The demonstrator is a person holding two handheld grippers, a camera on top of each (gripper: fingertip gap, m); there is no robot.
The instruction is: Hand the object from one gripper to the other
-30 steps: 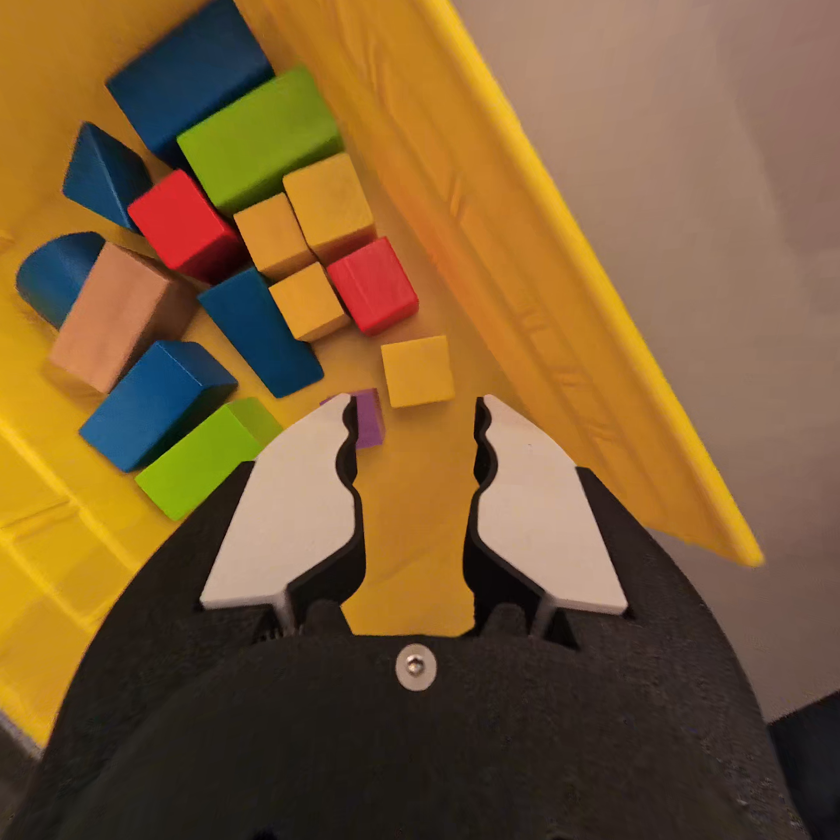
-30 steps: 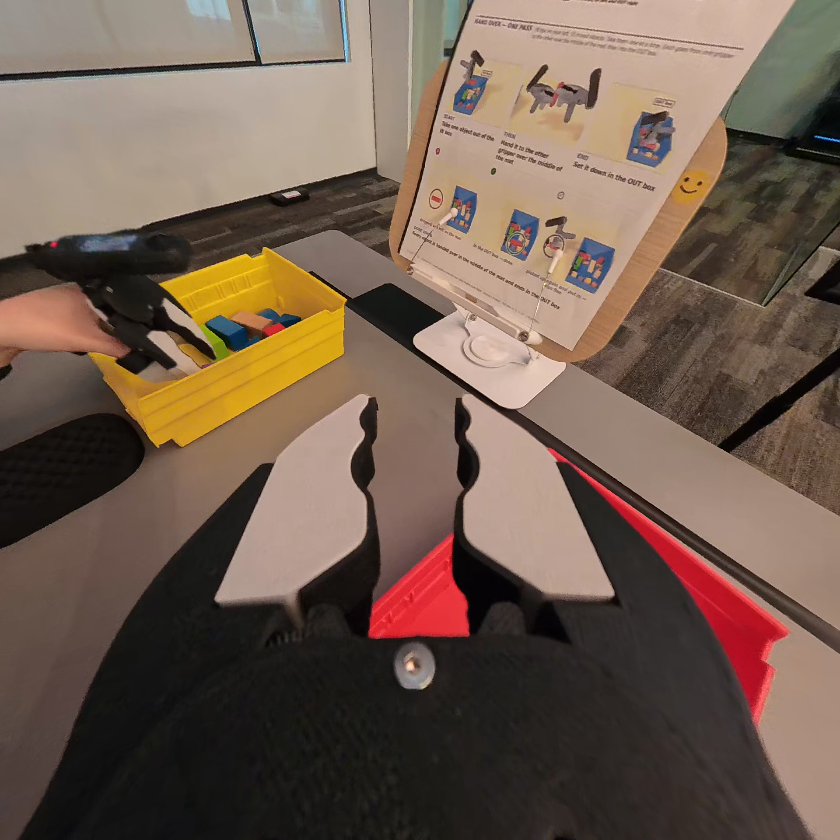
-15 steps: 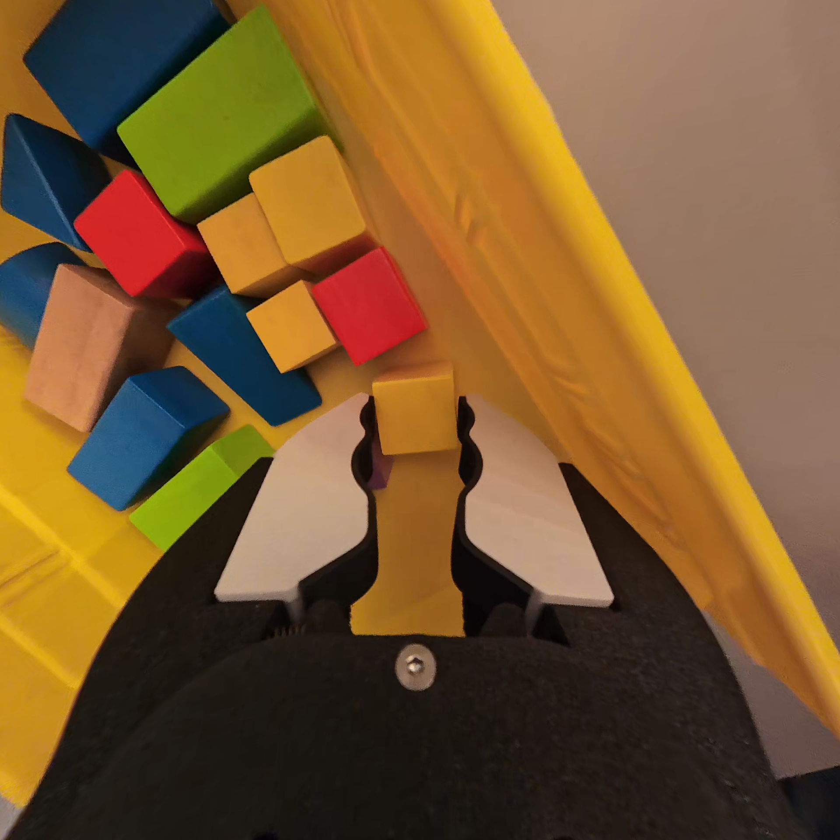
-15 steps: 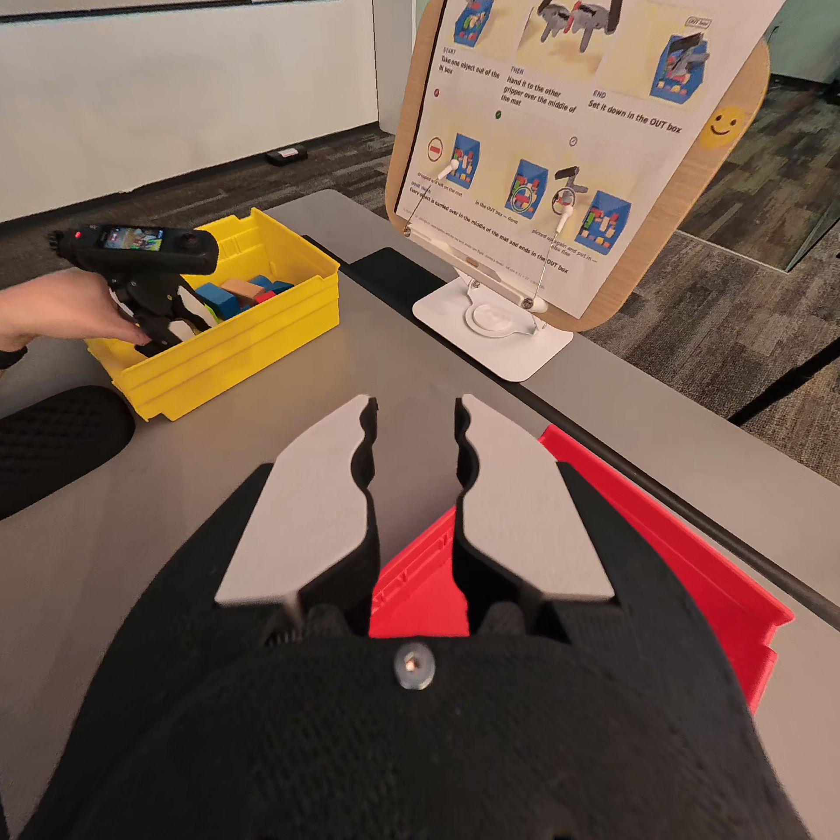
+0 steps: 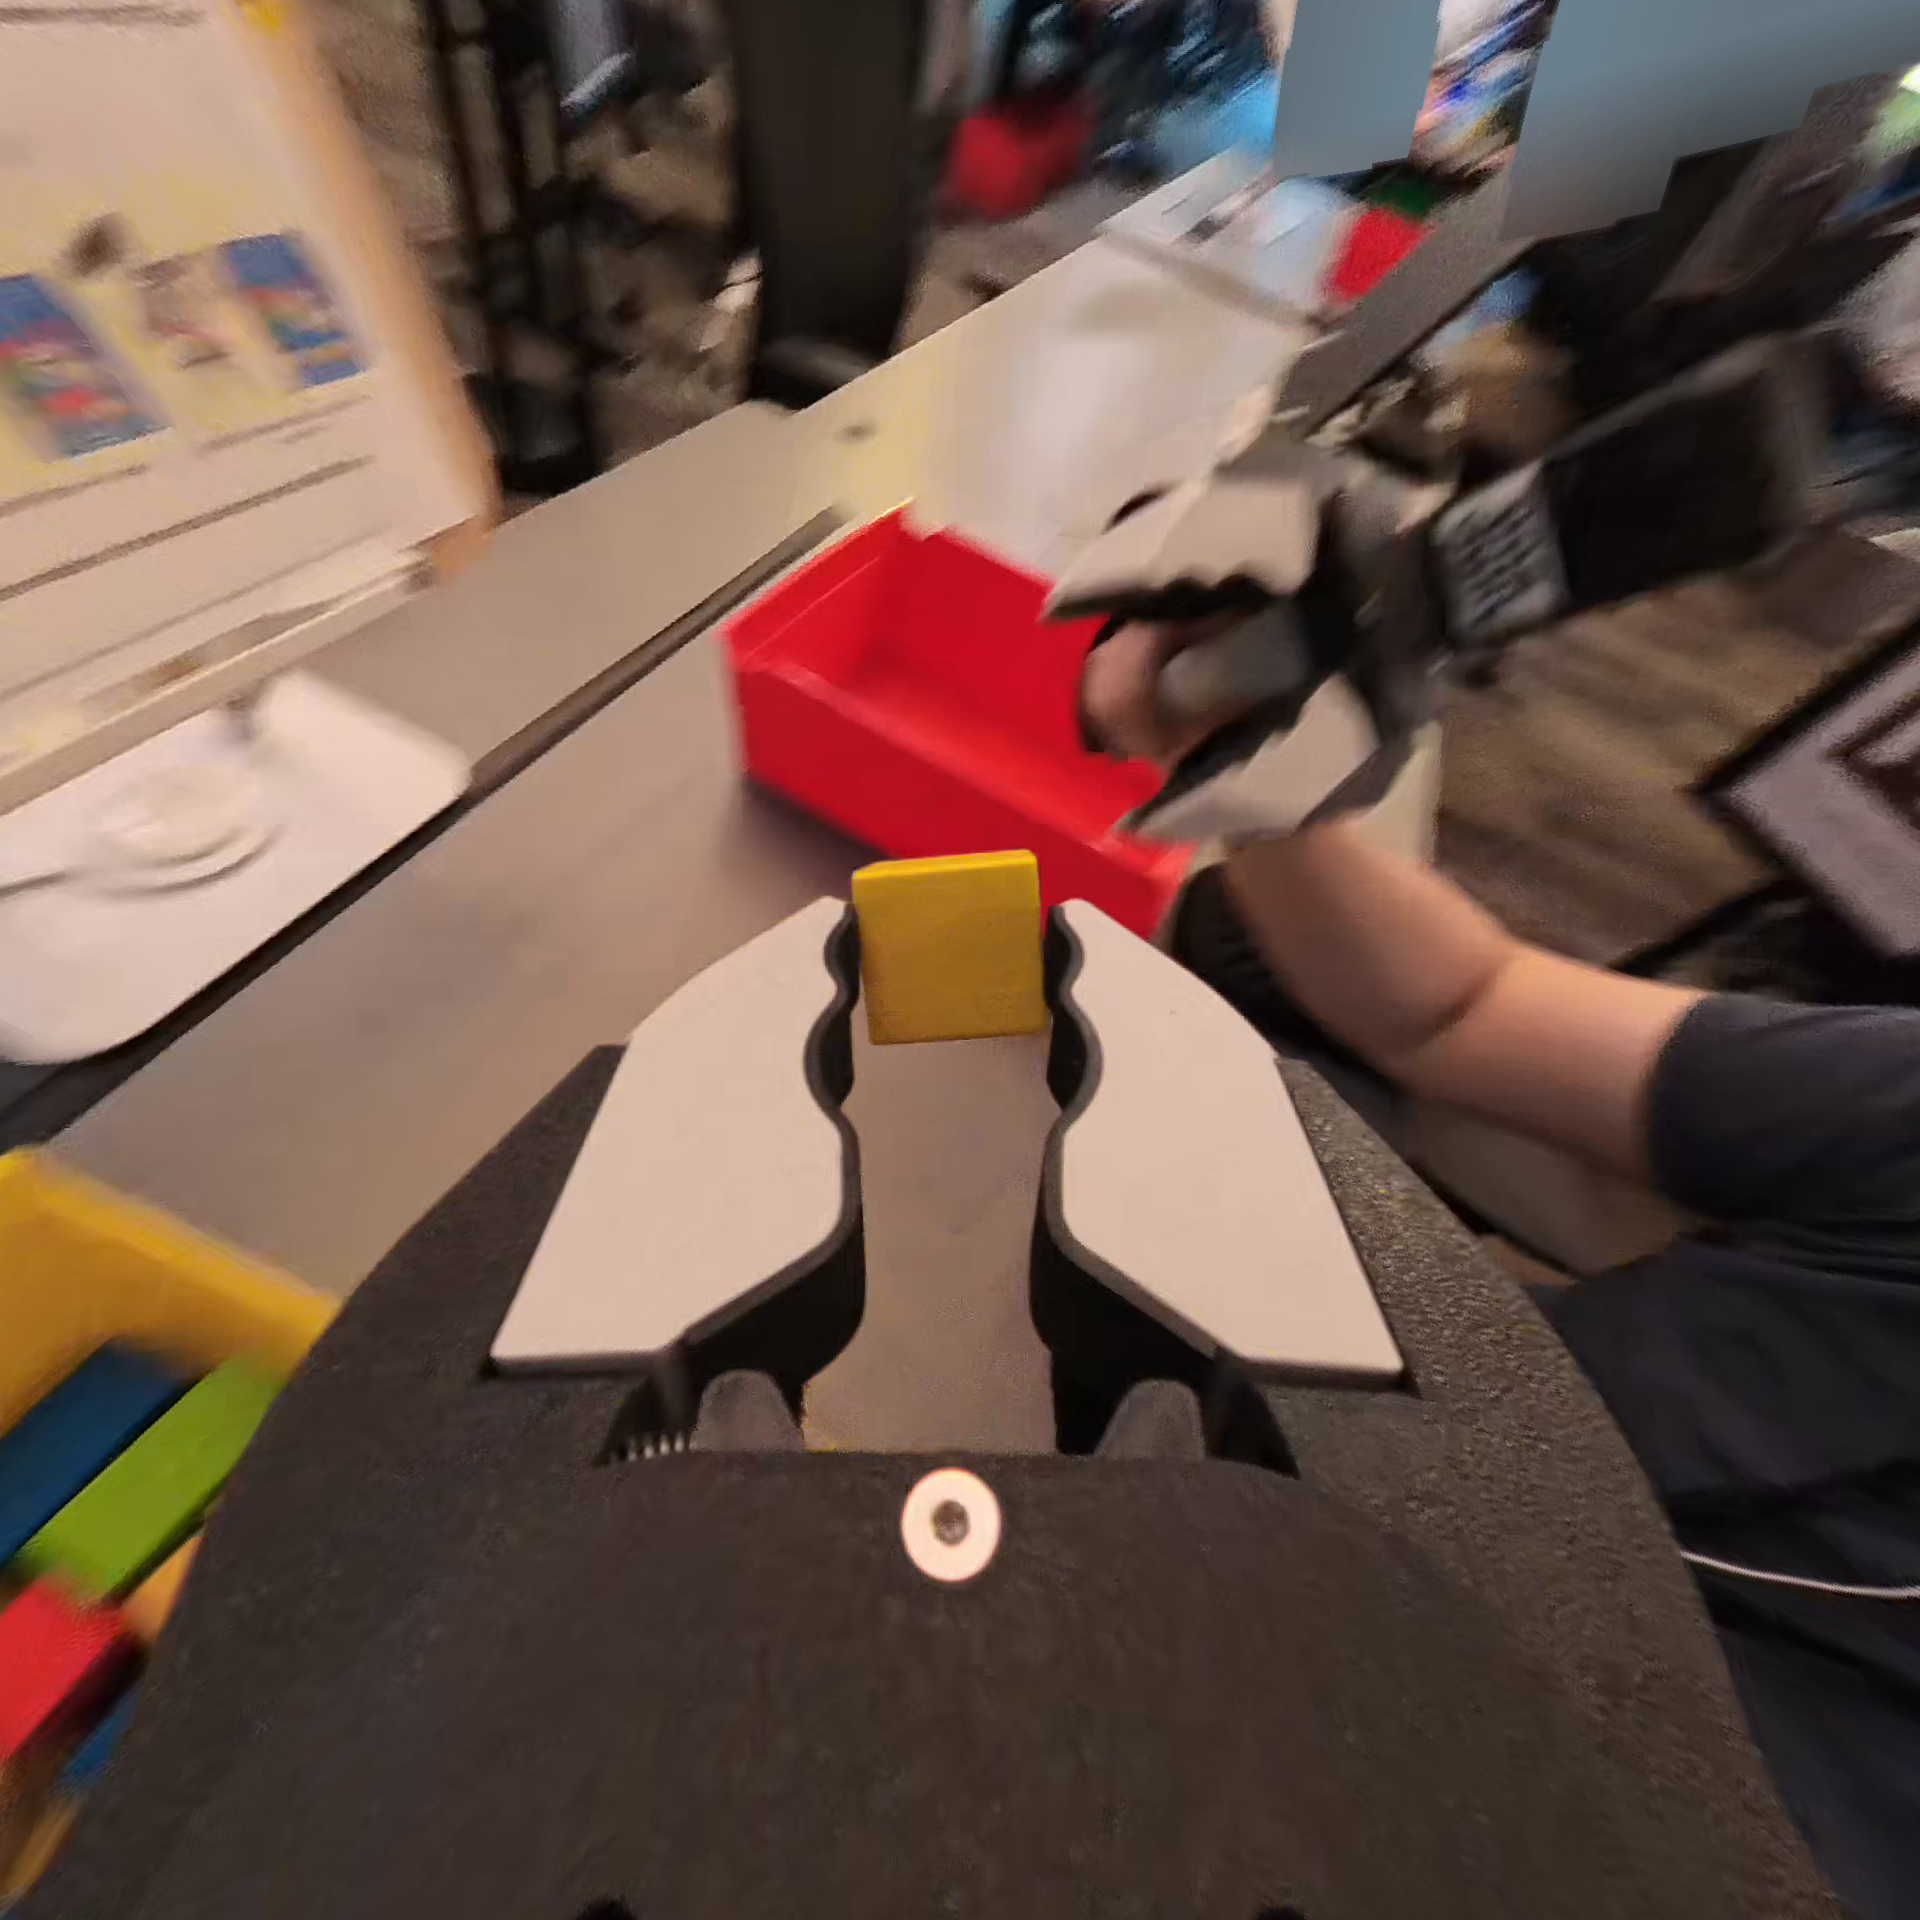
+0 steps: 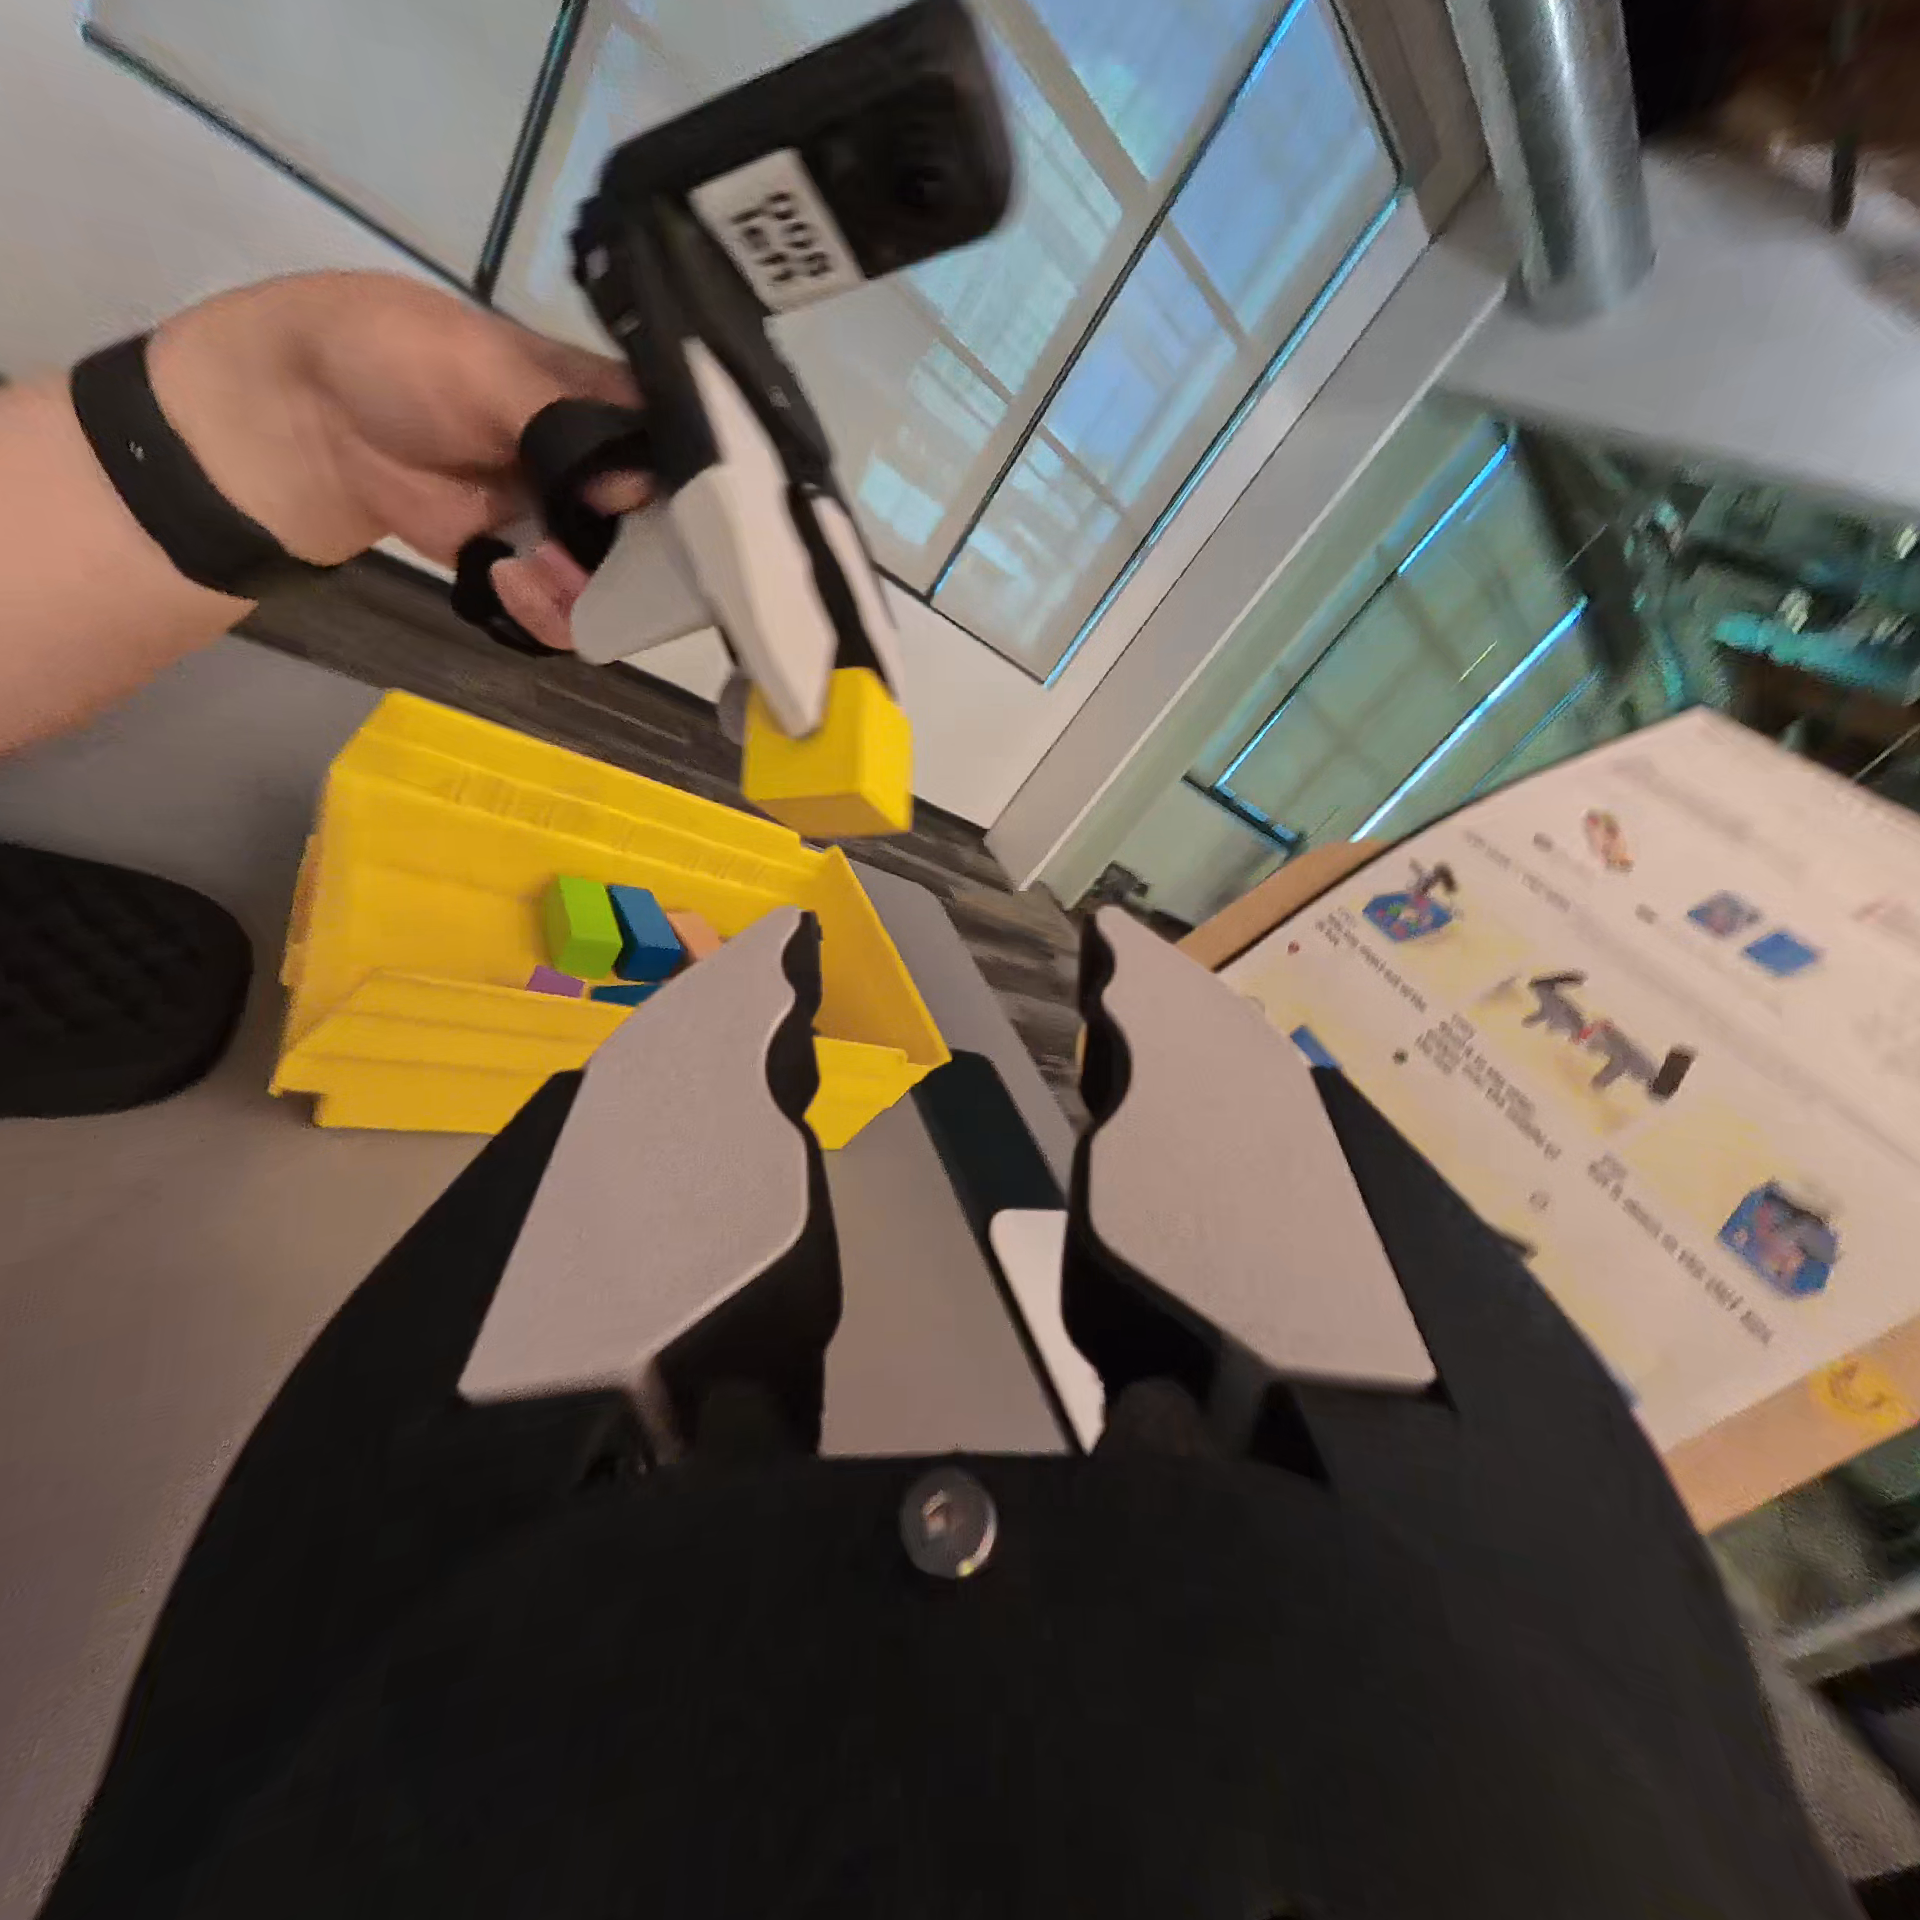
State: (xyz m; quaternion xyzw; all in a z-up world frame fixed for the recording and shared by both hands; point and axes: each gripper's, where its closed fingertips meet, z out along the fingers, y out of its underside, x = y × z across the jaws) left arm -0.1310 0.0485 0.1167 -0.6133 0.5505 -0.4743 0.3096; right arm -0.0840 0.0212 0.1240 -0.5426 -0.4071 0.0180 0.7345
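A small yellow wooden cube [image 5: 948,948] is clamped between the left gripper [image 5: 951,961] fingertips, held in the air above the yellow plastic bin [image 6: 447,831]. The right gripper [image 6: 940,997] is spread apart, empty, facing it.

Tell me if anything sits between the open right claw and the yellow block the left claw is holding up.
Nothing visible does. The yellow wooden cube hangs in the left claw above the yellow plastic bin, and only open air separates it from the right claw, whose jaws stand apart and empty.
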